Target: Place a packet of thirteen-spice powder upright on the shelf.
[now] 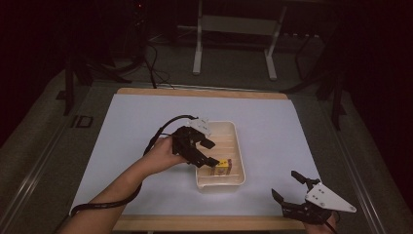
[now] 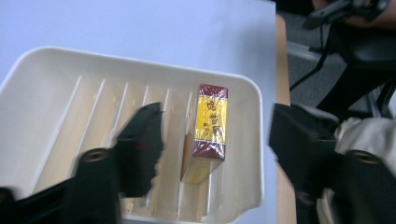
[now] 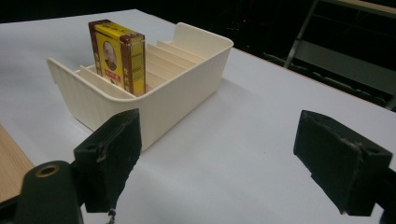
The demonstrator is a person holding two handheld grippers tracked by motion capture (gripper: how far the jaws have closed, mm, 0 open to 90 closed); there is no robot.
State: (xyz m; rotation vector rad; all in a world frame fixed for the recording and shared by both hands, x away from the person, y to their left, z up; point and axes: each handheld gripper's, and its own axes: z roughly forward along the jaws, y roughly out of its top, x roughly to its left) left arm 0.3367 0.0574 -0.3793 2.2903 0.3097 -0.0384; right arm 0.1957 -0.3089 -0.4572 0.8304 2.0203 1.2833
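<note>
- The yellow box (image 2: 211, 133) stands upright in an end slot of the cream tray (image 1: 237, 146), so placing looks done.
- Left tongs (image 1: 211, 152) hang spread wide over it, gripping nothing.
- Right tongs (image 1: 287, 185) rest agape near the counter (image 1: 146, 122) edge, empty; only withdrawing seems left.

The small box (image 2: 211, 126) standing in the cream tray (image 2: 46, 70) near the middle of the left gripper view carries dark red print along its yellow top band, but the characters are too blurred to read. In the right gripper view, at upper left, the same box (image 3: 117, 55) shows a small oval portrait on yellow with lines of tiny print below and on its side; none of it is legible. No other writing can be read.
</note>
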